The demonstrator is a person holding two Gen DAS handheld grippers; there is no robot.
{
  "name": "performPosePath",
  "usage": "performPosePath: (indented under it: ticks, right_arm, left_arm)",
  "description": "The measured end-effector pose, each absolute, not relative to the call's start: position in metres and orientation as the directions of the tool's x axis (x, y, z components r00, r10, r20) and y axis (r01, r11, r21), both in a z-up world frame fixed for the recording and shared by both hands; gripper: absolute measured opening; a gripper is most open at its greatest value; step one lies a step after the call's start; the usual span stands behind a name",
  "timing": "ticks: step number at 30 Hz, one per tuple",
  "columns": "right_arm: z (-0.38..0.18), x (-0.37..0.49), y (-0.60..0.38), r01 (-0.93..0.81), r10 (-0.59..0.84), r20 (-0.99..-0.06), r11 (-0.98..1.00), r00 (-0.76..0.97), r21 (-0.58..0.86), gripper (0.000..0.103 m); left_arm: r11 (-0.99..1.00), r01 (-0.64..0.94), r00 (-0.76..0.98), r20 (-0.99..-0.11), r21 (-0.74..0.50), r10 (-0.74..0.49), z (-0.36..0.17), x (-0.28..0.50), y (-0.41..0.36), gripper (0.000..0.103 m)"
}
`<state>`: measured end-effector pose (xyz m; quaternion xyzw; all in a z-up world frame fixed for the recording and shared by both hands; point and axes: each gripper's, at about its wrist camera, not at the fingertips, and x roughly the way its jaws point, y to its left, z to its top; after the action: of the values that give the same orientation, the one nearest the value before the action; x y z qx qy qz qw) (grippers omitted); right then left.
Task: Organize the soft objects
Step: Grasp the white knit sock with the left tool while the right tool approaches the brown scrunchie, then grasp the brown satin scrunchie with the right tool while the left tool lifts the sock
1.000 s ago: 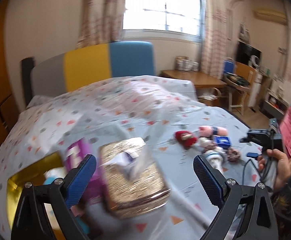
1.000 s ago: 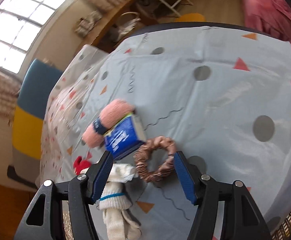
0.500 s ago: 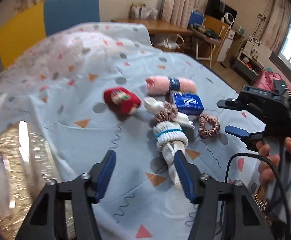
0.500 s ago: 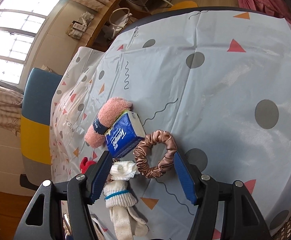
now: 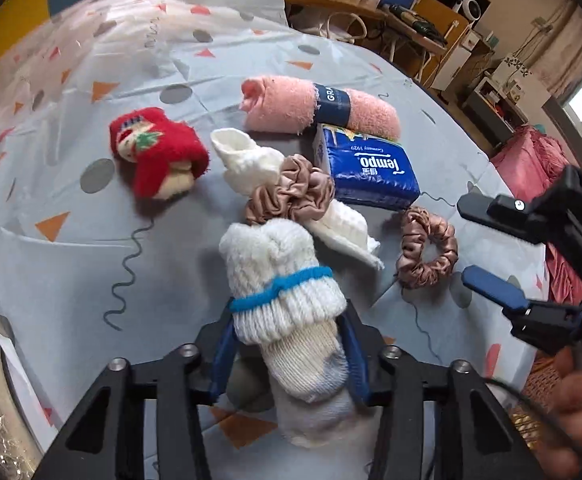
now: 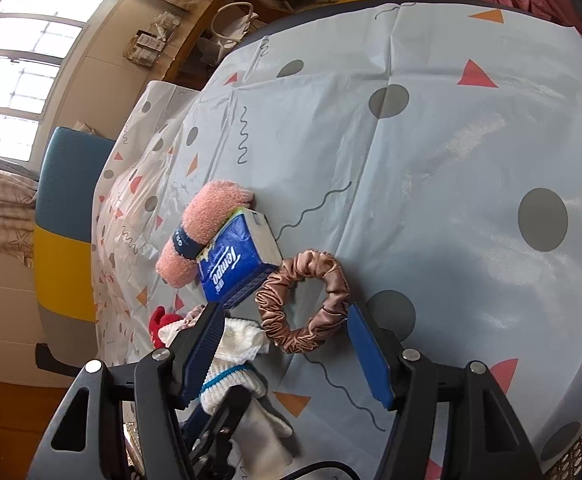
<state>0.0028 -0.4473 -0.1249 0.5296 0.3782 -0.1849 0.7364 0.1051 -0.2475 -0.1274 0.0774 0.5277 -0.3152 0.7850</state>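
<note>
We have the left gripper (image 5: 289,354) closed around the lower half of the rolled white knitted sock with the blue elastic band (image 5: 283,284), its blue pads pressing in on both sides just below the band. The sock lies on the pale blue patterned tablecloth (image 5: 91,264), its top touching the crumpled brown satin scrunchie (image 5: 291,192) just in front of the blue Tempo tissue pack (image 5: 367,170). We judge the roll light and spongy: it will squash, so we grip the thick ribbed part, not the loose toe. Our right gripper (image 6: 287,354) hovers with fingers wide around the second brown satin scrunchie (image 6: 305,306), right of the tissue pack; being slick and floppy, it is best pinched across one side of the ring.
</note>
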Motion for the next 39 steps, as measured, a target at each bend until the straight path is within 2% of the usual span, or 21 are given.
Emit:
performPosePath:
  ticks: [7, 18, 25, 27, 28, 32, 34, 39]
  right_arm:
    - [-0.127, 0.004, -0.447, 0.696, 0.105, -0.780, 0.389, 0.617, 0.603, 0.065]
    - [-0.124, 0.030, -0.426, 0.701, 0.054, -0.846, 0.533, 0.531, 0.474, 0.065]
    - [-0.125, 0.056, -0.419, 0.704, -0.056, -0.882, 0.627, 0.469, 0.334, 0.065]
    - [-0.125, 0.057, -0.418, 0.701, -0.081, -0.892, 0.651, 0.446, 0.291, 0.039]
    - [-0.127, 0.057, -0.419, 0.698, -0.079, -0.898, 0.661, 0.432, 0.277, 0.020]
    - [-0.129, 0.059, -0.412, 0.654, -0.019, -0.901, 0.694, 0.433, 0.300, 0.018]
    - [-0.131, 0.058, -0.412, 0.643, 0.028, -0.898, 0.688, 0.440, 0.336, 0.019]
    - [-0.134, 0.061, -0.409, 0.620, 0.026, -0.908, 0.722, 0.419, 0.307, 0.020]
  left_arm:
    - [0.760, 0.612, 0.259, -0.852, -0.219, -0.454, -0.128, 0.068, -0.200, 0.039]
    - [0.781, 0.604, 0.319, -0.850, -0.159, -0.420, -0.133, 0.034, -0.164, 0.041]
    - [0.779, 0.611, 0.345, -0.839, -0.140, -0.421, -0.135, 0.029, -0.163, 0.041]
    - [0.779, 0.611, 0.349, -0.837, -0.138, -0.422, -0.135, 0.028, -0.162, 0.041]
    - [0.780, 0.611, 0.350, -0.836, -0.139, -0.423, -0.135, 0.028, -0.162, 0.041]
    - [0.777, 0.617, 0.347, -0.843, -0.123, -0.410, -0.133, 0.026, -0.161, 0.036]
    - [0.781, 0.612, 0.334, -0.853, -0.128, -0.402, -0.131, 0.029, -0.162, 0.030]
    - [0.780, 0.609, 0.321, -0.854, -0.146, -0.410, -0.116, 0.036, -0.161, 0.027]
